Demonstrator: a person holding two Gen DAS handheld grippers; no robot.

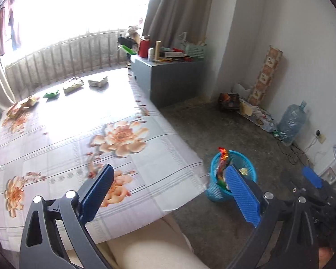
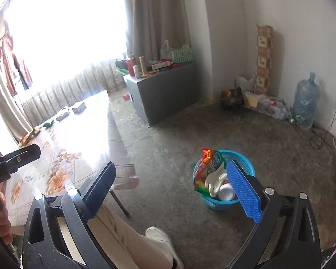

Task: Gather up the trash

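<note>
**Trash collection: part in the basket, four items waiting on the table**

Basket. A blue mesh basket [image 2: 224, 179] is standing on the concrete floor beside the near corner of the table. It is already holding several pieces: a red and green snack wrapper [image 2: 207, 170] sticking up past the rim, a crumpled white piece [image 2: 216, 180] and a pale can [image 2: 226, 191] lying on its side.

Left gripper [image 1: 168, 192]. Its jaws are standing wide apart with nothing between the blue pads; it is hovering over the near edge of the table and pointing down across it.

Right gripper [image 2: 177, 190]. It too is spread fully and carrying nothing, hanging over the floor with the basket just beyond its right finger.

Table [image 1: 56, 139], covered with a floral cloth. Four items are lying in a loose row along the far end, well away from both grippers: a yellow wrapper [image 1: 22, 106] at the far left corner, a small green packet [image 1: 52, 94], a pale crumpled packet [image 1: 73, 86] and a flat grey carton [image 1: 98, 82].

Progress, as a judgement. The task is looking partly done: some trash is sitting in the basket, both claws are free, and the far row is remaining to be picked up and carried over. Clutter along the wall is also lying on the floor; whether it counts as trash cannot be told.
</note>
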